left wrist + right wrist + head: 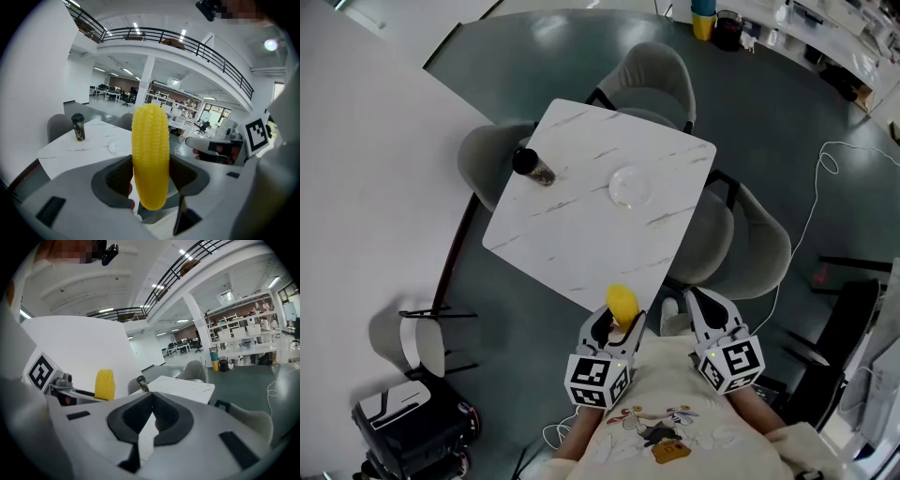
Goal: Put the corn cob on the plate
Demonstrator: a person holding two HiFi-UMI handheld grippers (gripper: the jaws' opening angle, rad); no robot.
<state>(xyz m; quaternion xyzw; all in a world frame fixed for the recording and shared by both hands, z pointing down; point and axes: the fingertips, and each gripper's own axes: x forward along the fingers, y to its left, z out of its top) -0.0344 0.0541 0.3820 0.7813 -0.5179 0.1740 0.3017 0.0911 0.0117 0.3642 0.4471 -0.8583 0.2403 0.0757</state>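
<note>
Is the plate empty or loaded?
Empty: the plate lies bare on the table, while the corn cob stands upright between the left gripper's jaws.

Cup [532,166] left of plate [630,186] on table [581,239]

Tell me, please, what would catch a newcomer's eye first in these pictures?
The bright yellow corn cob stands out first, clamped upright in the left gripper by the table's near corner. Next comes the white marble table itself, with a clear plate near its middle and a dark cup toward its left corner. The right gripper is shut and empty.
</note>
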